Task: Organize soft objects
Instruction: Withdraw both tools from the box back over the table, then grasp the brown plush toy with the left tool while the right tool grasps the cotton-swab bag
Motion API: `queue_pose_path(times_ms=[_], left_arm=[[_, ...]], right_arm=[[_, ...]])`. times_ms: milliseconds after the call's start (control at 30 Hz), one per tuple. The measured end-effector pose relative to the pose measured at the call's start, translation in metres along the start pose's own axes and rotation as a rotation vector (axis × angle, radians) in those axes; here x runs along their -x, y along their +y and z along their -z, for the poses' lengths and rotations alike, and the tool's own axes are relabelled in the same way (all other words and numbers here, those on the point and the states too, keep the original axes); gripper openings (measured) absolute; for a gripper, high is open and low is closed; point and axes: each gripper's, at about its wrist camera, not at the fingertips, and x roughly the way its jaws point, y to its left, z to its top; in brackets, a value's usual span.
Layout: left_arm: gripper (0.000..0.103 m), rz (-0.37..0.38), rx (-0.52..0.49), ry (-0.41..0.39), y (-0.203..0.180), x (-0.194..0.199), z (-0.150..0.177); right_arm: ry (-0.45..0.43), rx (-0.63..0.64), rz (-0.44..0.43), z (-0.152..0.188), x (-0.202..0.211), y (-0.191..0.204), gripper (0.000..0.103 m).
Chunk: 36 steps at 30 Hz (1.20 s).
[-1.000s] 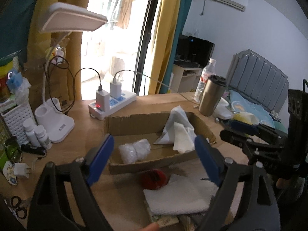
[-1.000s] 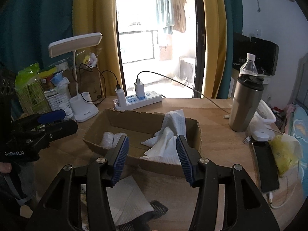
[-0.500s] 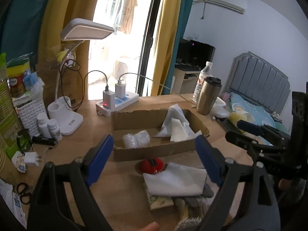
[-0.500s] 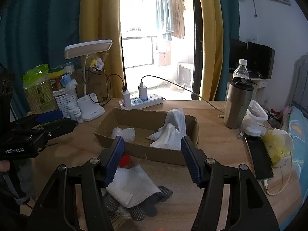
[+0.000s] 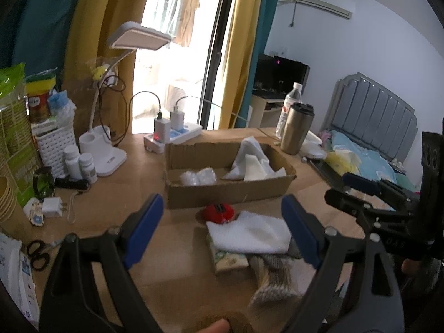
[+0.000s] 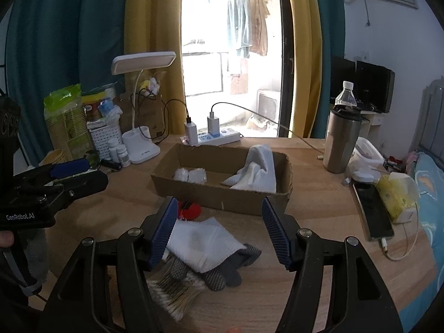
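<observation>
A cardboard box (image 5: 230, 191) (image 6: 222, 194) holds a crumpled white cloth (image 5: 252, 163) (image 6: 258, 172) and a small clear wrapped bundle (image 5: 198, 177) (image 6: 191, 174). On the desk in front of it lie a red soft ball (image 5: 219, 212) (image 6: 190, 211), a folded white cloth (image 5: 249, 234) (image 6: 202, 241), grey gloves (image 6: 222, 272) and a pack of cotton swabs (image 6: 172, 291). My left gripper (image 5: 220, 202) hovers open over this pile, nothing between its pads. My right gripper (image 6: 219, 202) also hangs above the pile, its jaws opening and empty.
A desk lamp (image 6: 141, 63), power strip (image 6: 213, 136), steel tumbler (image 6: 341, 141), phone (image 6: 371, 211) and yellow tissue pack (image 6: 396, 194) ring the box. Pill bottles (image 5: 80, 163), a white basket (image 5: 55, 144) and scissors (image 5: 36, 255) sit at the left. A bed (image 5: 371, 161) lies at the right.
Both grippers have drawn back from the box, so the pile in front of it has come into view. The right jaws have spread wider.
</observation>
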Motion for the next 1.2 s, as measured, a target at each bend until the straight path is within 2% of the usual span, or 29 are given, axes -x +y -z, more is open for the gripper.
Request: queue_pose_path(times_ms=[433,1200], left_arm=[[0.088,-0.005,0.015,0.037,0.006,0.003,0.034],[0.088,0.007,0.041,0.184,0.016,-0.019,0.095]], right_arm=[[0.032,-0.002,-0.007,0.033,0.005,0.012,0.068],[0.124,-0.017,-0.029,0.075,-0.015,0.023,0.068]])
